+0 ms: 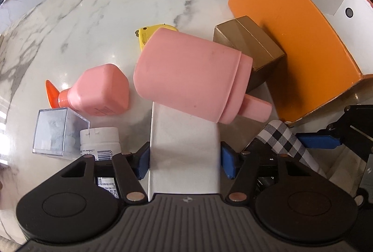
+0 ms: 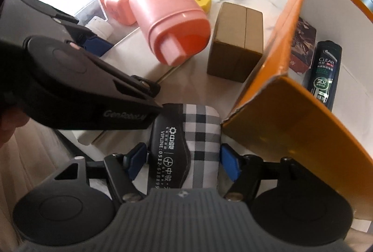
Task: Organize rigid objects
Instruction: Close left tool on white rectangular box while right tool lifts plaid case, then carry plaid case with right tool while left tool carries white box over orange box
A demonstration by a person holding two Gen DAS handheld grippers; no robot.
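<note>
We are seeing an orange box (image 2: 291,116) sitting just right of the right gripper (image 2: 184,158), its white inside holding a dark shampoo bottle (image 2: 326,70) and a printed carton (image 2: 302,46). Ahead of the left gripper (image 1: 184,158), a large pink container (image 1: 191,74) is lying on its side, resting on a white flat box (image 1: 184,154) that this gripper's blue pads are squeezing from both sides. A gold carton (image 1: 251,51) is standing ahead and right, touching the orange wall. The right gripper is clamping a plaid pouch (image 2: 200,135) between its pads. Ahead and left of the left gripper, a pink bottle (image 1: 102,91), a clear cube (image 1: 56,133), a white jar (image 1: 100,140) and a yellow tape measure (image 1: 151,33) are lying.
</note>
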